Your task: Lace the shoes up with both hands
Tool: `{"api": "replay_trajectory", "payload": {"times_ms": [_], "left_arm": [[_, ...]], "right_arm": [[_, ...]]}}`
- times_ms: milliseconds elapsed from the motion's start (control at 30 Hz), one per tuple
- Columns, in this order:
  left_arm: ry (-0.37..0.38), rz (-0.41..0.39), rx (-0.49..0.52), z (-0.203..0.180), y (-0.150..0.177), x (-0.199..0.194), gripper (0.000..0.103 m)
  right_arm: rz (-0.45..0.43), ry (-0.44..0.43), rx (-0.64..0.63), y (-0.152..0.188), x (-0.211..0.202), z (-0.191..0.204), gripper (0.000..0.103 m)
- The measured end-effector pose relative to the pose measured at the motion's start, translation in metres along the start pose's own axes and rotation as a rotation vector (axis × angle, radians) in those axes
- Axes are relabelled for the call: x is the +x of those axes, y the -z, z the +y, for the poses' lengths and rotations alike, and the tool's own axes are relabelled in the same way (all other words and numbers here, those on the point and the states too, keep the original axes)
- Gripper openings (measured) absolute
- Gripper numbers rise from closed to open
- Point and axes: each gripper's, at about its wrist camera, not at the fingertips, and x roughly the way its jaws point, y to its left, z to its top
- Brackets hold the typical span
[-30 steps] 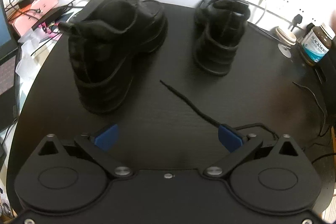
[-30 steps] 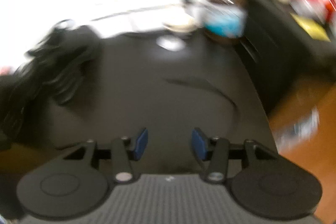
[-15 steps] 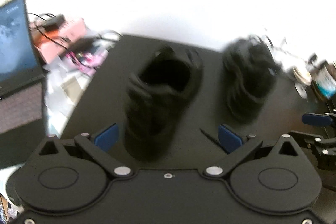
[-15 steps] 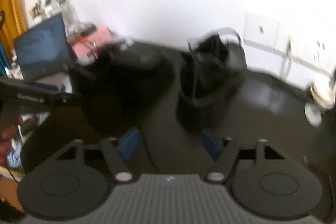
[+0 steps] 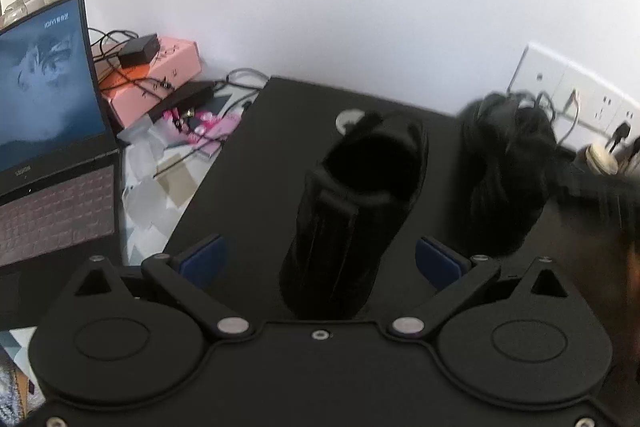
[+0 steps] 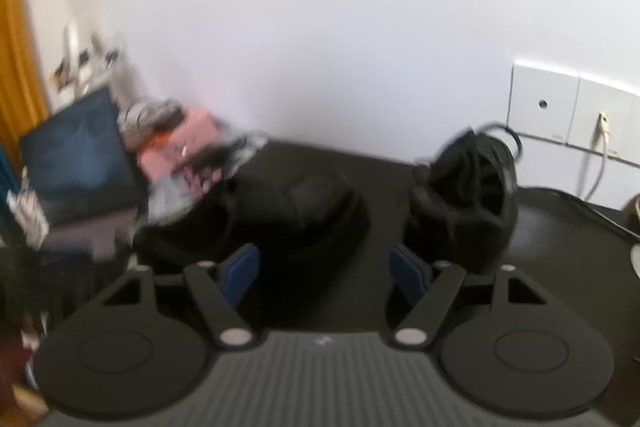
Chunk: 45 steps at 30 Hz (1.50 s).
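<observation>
Left wrist view. My left gripper (image 5: 318, 259) points steeply down over the black table (image 5: 256, 147), its blue pads (image 5: 202, 261) spread wide and gripping nothing. The near shoe (image 5: 352, 211), black and with its opening facing up, stands between the pads in the picture but beyond them, untouched, at twelve o'clock from the gripper. The far shoe (image 5: 508, 179), also black, stands at two o'clock, apart from the first, with loose lace loops at its top by the wall sockets (image 5: 576, 95). A dark blurred shape at three o'clock cannot be identified. Off the table at ten o'clock sit an open laptop (image 5: 44, 115) and a pink box (image 5: 160, 79) tangled with cables.

Right wrist view, blurred. My right gripper (image 6: 324, 271) is tilted down toward the table (image 6: 384, 163), jaws released and wide, nothing between the pads. The near shoe (image 6: 280, 215) lies at eleven to twelve o'clock, just past the left pad. The far shoe (image 6: 468, 199) stands at one o'clock, beyond the right pad, a lace loop arching over its top. The laptop (image 6: 76, 155) shows at nine o'clock.
</observation>
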Motion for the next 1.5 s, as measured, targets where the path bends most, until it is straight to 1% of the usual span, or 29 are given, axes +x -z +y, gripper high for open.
{"api": "replay_trajectory", "payload": {"times_ms": [133, 200, 267, 300, 433, 500, 600, 667, 700, 867, 967, 1067, 1167, 1200, 1333, 1500], "left_arm": [[-0.017, 0.026, -0.011, -0.003, 0.013, 0.009, 0.103], [-0.031, 0.025, -0.027, -0.003, 0.016, 0.015, 0.103], [-0.044, 0.026, -0.045, -0.001, 0.016, 0.021, 0.103], [-0.051, 0.027, -0.054, 0.0, 0.016, 0.024, 0.103], [-0.071, 0.027, -0.049, 0.002, 0.014, 0.035, 0.103], [-0.072, 0.031, -0.042, 0.003, 0.013, 0.04, 0.103], [-0.059, 0.043, -0.031, 0.001, 0.012, 0.046, 0.103], [-0.052, 0.046, -0.022, 0.001, 0.011, 0.048, 0.103], [-0.047, 0.048, -0.018, 0.001, 0.011, 0.049, 0.103], [-0.013, 0.068, -0.008, 0.006, 0.009, 0.054, 0.103], [0.011, 0.087, -0.003, 0.011, 0.008, 0.056, 0.103], [0.025, 0.098, 0.023, 0.014, 0.009, 0.056, 0.103], [0.02, 0.106, 0.047, 0.013, 0.01, 0.055, 0.103], [0.018, 0.108, 0.051, 0.013, 0.01, 0.055, 0.103], [0.022, 0.123, 0.05, 0.015, 0.013, 0.055, 0.103], [0.027, 0.136, 0.038, 0.021, 0.018, 0.053, 0.103]], "right_arm": [[-0.01, -0.001, 0.105, -0.037, 0.032, 0.001, 0.076], [0.014, 0.023, 0.1, -0.056, 0.057, 0.004, 0.091], [0.031, 0.068, 0.085, -0.07, 0.081, 0.01, 0.092], [0.047, 0.077, 0.074, -0.076, 0.093, 0.012, 0.092], [0.131, 0.113, 0.032, -0.085, 0.141, 0.024, 0.094], [0.174, 0.159, 0.022, -0.084, 0.162, 0.025, 0.094], [0.279, 0.228, -0.057, -0.078, 0.191, 0.029, 0.094], [0.345, 0.245, -0.087, -0.075, 0.203, 0.026, 0.094], [0.361, 0.243, -0.074, -0.073, 0.206, 0.023, 0.095], [0.367, 0.188, 0.038, -0.066, 0.201, 0.009, 0.095], [0.365, 0.172, 0.035, -0.063, 0.198, 0.01, 0.095], [0.357, 0.168, 0.019, -0.059, 0.19, 0.009, 0.095], [0.371, 0.154, 0.074, -0.055, 0.187, -0.002, 0.095], [0.373, 0.15, 0.084, -0.053, 0.185, -0.004, 0.093], [0.357, 0.16, 0.017, -0.047, 0.173, 0.005, 0.089], [0.402, 0.137, -0.016, -0.044, 0.168, 0.01, 0.09]]}}
